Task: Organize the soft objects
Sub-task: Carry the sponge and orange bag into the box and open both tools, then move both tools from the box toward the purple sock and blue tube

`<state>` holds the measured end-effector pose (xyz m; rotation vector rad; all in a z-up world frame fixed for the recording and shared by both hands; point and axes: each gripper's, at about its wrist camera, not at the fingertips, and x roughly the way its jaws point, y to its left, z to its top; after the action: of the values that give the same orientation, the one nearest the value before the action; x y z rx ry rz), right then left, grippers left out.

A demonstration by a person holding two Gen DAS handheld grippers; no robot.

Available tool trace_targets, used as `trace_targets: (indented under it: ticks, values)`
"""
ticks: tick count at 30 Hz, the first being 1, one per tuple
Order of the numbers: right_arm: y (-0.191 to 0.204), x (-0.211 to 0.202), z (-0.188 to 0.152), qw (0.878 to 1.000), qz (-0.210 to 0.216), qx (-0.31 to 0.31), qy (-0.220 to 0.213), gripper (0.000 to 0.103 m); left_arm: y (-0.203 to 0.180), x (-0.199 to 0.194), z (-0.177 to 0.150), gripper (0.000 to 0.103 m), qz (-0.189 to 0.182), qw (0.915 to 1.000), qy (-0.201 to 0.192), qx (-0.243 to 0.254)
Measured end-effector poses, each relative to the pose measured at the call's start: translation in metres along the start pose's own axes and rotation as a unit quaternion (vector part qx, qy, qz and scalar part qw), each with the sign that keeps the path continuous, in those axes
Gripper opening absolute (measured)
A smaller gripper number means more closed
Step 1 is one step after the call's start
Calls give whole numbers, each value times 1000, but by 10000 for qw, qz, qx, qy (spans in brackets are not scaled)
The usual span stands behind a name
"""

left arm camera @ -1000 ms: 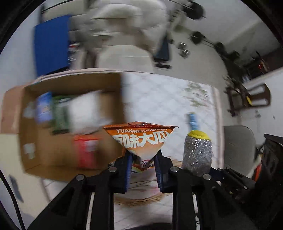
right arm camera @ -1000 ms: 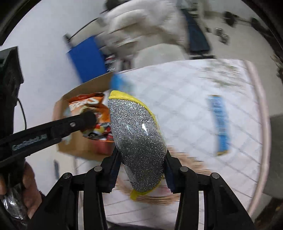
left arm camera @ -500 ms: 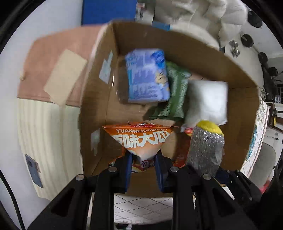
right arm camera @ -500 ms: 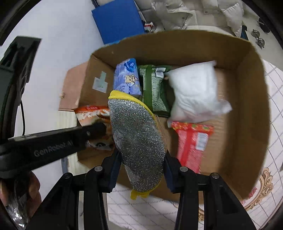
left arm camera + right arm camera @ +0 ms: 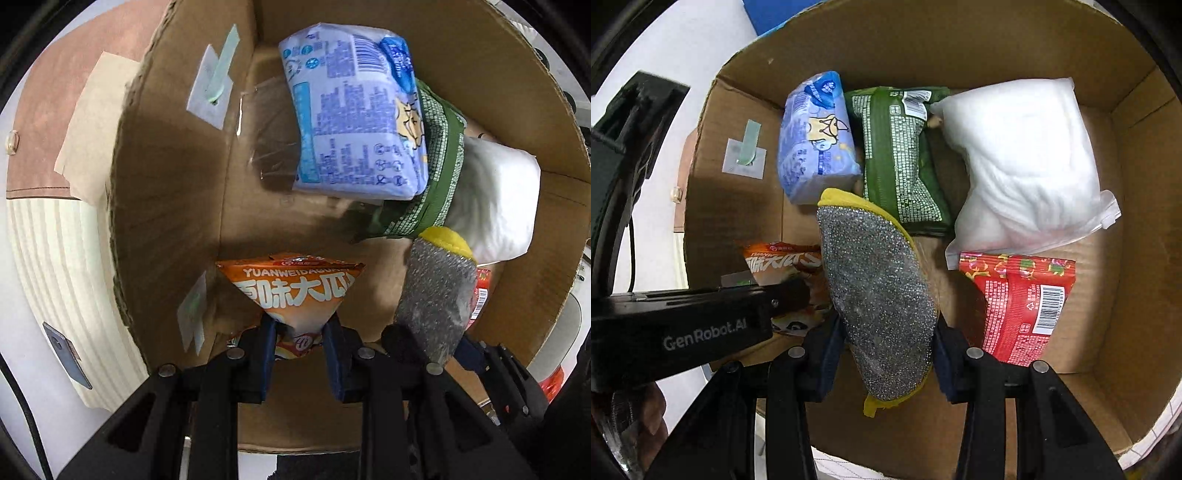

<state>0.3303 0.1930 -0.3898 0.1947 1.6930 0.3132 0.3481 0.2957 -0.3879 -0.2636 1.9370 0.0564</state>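
Holding both loads inside the cardboard box [image 5: 1137, 258]: my left gripper [image 5: 300, 341] pinches the orange snack bag [image 5: 295, 291] by its corner, my right gripper [image 5: 886, 343] is clamped on the glittery sponge [image 5: 879, 295]. I judge each should be lowered onto bare floor beside the red packet [image 5: 1019, 306] before the jaws part.

I see a pink-brown flat thing [image 5: 40, 122] off to my left. A tan paper patch [image 5: 92, 122] is stuck on it, and a tiny clear bump [image 5: 11, 142] sits at its edge. Just below it is a cream thing with ridges [image 5: 55, 277], and a small grey-blue tag [image 5: 66, 354] lies on it. A thin black cord [image 5: 629, 251] hangs at the left. A blue board [image 5: 775, 14] peeks out up top. A white cloth with a grid of lines [image 5: 842, 467] shows at the bottom.
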Motion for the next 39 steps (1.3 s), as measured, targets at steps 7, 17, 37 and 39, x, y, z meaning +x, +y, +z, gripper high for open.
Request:
trace_targets:
  ticks: [7,17,37,39]
  values:
    - [-4,-15,10,9999,-43,-57,154,86,6,-20,-13,51,-267,9996,-109,25]
    - [-17,-89,-18,9963,-582,-472,-432,103,-3,-72,-78,74,-184,9918,-1239,241]
    - [-32,-217,-140,9704,-1028,-780,-2042,103,-42,-155,-217,101,383,9364,-3483,169]
    - [-35,-221,-144,9702,-992,-776,-2069,103,-49,-158,-224,101,449,9338,-3544,220]
